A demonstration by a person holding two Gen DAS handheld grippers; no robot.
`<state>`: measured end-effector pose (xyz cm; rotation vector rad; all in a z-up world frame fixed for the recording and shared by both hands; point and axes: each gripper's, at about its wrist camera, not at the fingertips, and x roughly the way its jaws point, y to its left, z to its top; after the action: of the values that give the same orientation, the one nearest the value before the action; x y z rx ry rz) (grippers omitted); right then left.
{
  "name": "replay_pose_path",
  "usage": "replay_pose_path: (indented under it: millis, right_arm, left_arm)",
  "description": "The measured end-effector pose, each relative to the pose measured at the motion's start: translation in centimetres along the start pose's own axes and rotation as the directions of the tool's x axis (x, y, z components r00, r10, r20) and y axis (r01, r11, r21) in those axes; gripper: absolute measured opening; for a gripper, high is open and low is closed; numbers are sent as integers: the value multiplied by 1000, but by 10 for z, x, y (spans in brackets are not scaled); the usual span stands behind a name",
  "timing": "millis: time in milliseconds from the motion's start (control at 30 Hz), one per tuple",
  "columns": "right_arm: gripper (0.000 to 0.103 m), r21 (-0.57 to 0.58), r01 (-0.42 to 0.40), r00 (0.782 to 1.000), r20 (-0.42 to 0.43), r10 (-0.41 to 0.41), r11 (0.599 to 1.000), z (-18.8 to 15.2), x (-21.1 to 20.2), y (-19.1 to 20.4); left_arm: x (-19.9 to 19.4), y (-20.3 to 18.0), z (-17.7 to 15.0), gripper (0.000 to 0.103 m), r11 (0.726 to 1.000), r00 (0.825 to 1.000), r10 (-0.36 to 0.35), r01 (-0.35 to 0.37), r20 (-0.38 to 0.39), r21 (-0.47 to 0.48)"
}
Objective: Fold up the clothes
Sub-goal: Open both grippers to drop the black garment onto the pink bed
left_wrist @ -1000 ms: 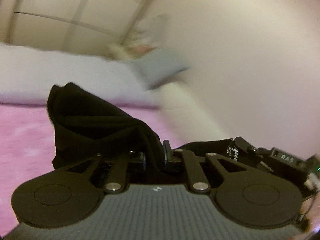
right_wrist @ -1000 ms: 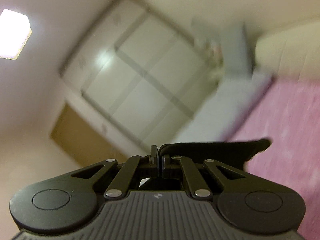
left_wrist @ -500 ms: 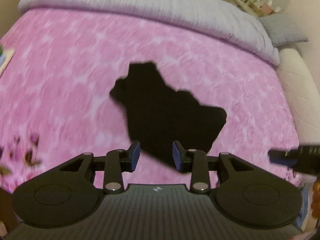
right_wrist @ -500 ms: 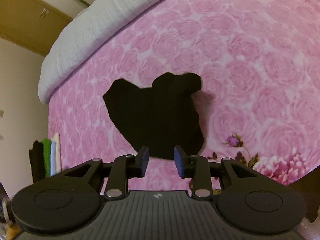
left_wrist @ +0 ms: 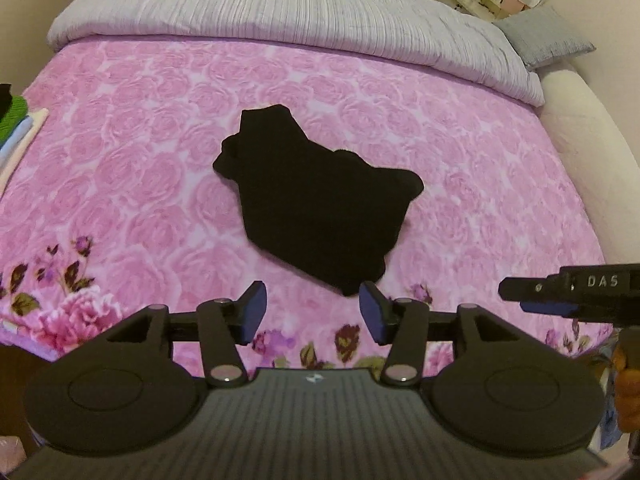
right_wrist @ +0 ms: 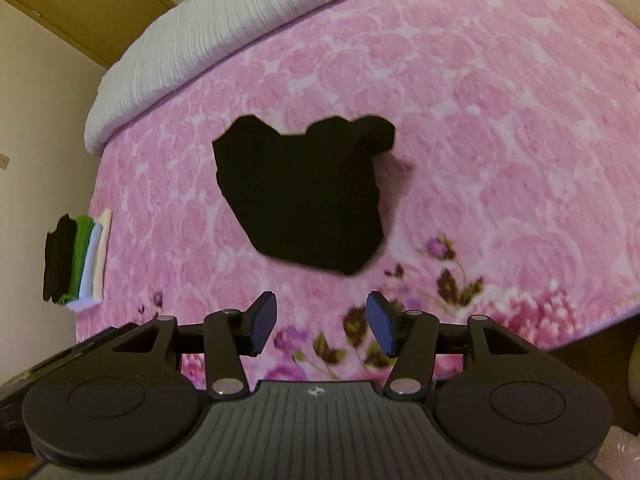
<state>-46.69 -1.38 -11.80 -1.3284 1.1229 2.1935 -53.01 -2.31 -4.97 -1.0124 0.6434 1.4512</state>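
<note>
The black cloth (left_wrist: pixel 320 204) lies in a lumpy heap in the middle of the bed, on the pink rose blanket (left_wrist: pixel 120 152).

From the left wrist camera, the cloth sits just past the tips of the left gripper (left_wrist: pixel 312 312). The jaws are opening and stand partly apart. Nothing is between them; only the pink blanket shows in the gap. The blue pads (left_wrist: pixel 254 312) do not touch the cloth. A grey quilt (left_wrist: pixel 280 4) is bunched along the far end of the bed, with a grey pillow (left_wrist: pixel 548 42) at its right end. At the left edge, a small stack of folded clothes (left_wrist: pixel 18 120) peeks in, green and pale blue and cream. At the right edge, part of the right gripper (left_wrist: pixel 576 290) pokes in. It is black and has letters on it.

From the right wrist camera, the black cloth (right_wrist: pixel 304 192) looks a bit blurry. It lies beyond the right gripper (right_wrist: pixel 320 326), not between its fingers. These jaws are opening too, and they hold nothing. The stack of folded clothes (right_wrist: pixel 76 256) sits at the left edge of the bed, well apart from the black cloth. Its layers are black, green, pale blue and cream. The grey quilt (right_wrist: pixel 180 48) runs along the far end.
</note>
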Motion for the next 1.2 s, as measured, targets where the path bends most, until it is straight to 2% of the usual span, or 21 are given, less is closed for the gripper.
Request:
replay_pose_path:
  millis: [233, 567, 633, 700, 1200]
  right_arm:
    - [57, -63, 26, 1000, 17, -25, 998, -43, -25, -14]
    - [62, -165, 65, 996, 63, -55, 984, -81, -53, -22]
    - [64, -179, 70, 996, 72, -58, 981, -87, -57, -24]
    - [64, -183, 69, 996, 74, -56, 981, -93, -61, -27]
    - [67, -213, 68, 994, 96, -48, 975, -101, -76, -30]
  left_arm:
    - [-27, -22, -43, 50, 999, 999, 40, -40, 34, 11]
    - [-55, -50, -86, 52, 995, 993, 91, -94, 79, 35]
    - [-59, -54, -91, 53, 994, 992, 94, -98, 86, 39]
    - [-63, -58, -96, 63, 994, 991, 98, -102, 93, 43]
    - [-73, -68, -103, 63, 993, 988, 105, -110, 111, 40]
